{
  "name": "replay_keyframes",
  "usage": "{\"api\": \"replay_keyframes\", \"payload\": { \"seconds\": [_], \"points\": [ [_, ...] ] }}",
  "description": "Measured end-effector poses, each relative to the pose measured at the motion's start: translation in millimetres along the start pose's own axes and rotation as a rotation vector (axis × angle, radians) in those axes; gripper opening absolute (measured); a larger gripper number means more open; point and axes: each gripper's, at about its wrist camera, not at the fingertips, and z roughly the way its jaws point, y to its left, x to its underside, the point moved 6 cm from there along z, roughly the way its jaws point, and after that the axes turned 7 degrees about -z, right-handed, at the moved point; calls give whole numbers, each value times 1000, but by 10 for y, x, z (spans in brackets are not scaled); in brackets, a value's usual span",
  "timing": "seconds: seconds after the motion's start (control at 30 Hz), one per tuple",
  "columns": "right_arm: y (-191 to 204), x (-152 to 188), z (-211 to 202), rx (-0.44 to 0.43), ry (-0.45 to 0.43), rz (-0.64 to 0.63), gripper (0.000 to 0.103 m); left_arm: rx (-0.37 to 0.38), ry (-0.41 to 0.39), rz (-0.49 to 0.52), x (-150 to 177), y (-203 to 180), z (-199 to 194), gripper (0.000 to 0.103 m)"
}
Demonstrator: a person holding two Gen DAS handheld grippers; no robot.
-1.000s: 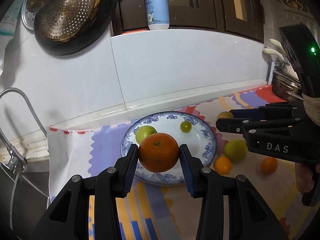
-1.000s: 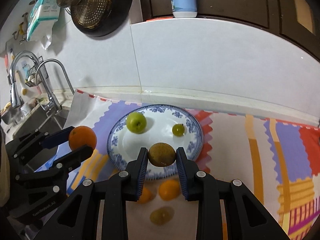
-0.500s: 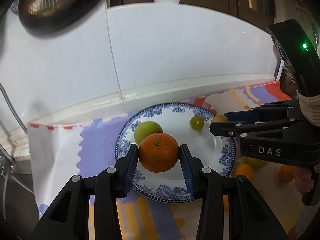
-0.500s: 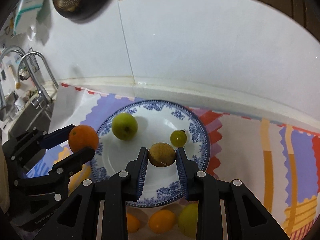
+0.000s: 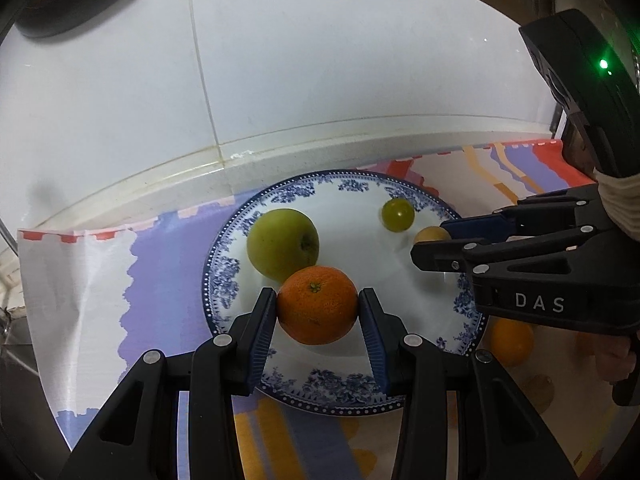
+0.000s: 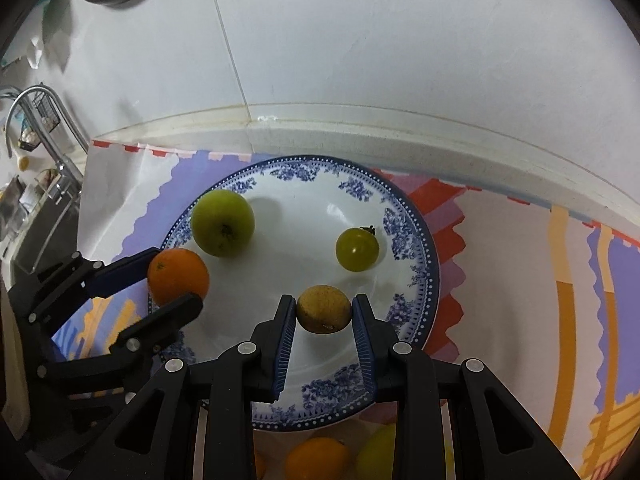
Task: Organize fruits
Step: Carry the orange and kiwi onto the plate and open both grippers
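at the far left of the right wrist view a curved faucet [image 6: 38,98] stands over the sink [image 6: 28,216], and a patterned cloth [image 6: 520,280] in purple, orange and red covers the counter below the white tiled wall [image 6: 360,40]. next comes the left gripper [image 5: 318,312], its blue pads clamped on an orange [image 5: 317,305] that hangs over the near left part of the blue-and-white plate [image 5: 400,276]; whether the orange touches the plate cannot be told. just behind the orange, on the plate's left side, lies a green apple [image 5: 283,243], close enough that the two overlap in the left wrist view. further right, toward the plate's far right rim, sits a small round green fruit [image 6: 357,249] with a dark stem. in front of it the right gripper [image 6: 324,310] is closed on a small brownish-yellow fruit [image 6: 324,309], held above the plate's near right part. at the bottom of the right wrist view, off the plate's near edge, loose fruit rests on the cloth: a small orange one [image 6: 318,458] and a yellow-green one [image 6: 378,454] just beside it. in the left wrist view another orange fruit [image 5: 512,340] shows beyond the plate's right rim, under the right gripper's black body.
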Motion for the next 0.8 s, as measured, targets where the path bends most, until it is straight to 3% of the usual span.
{"api": "replay_keyframes", "payload": {
  "seconds": [0.2, 0.3, 0.37, 0.8],
  "points": [
    [-14, 3, 2, 5, 3, 11, 31, 4, 8, -9, 10, 14, 21, 46],
    [-27, 7, -40, 14, -6, 17, 40, -4, -16, -13, -14, 25, -54, 50],
    [-27, 15, -90, 21, -16, 13, 40, -13, -30, -20, -27, 39, -117, 50],
    [92, 84, -761, 72, -151, 2, 40, -36, -152, -56, -35, -9, -858, 62]
  ]
}}
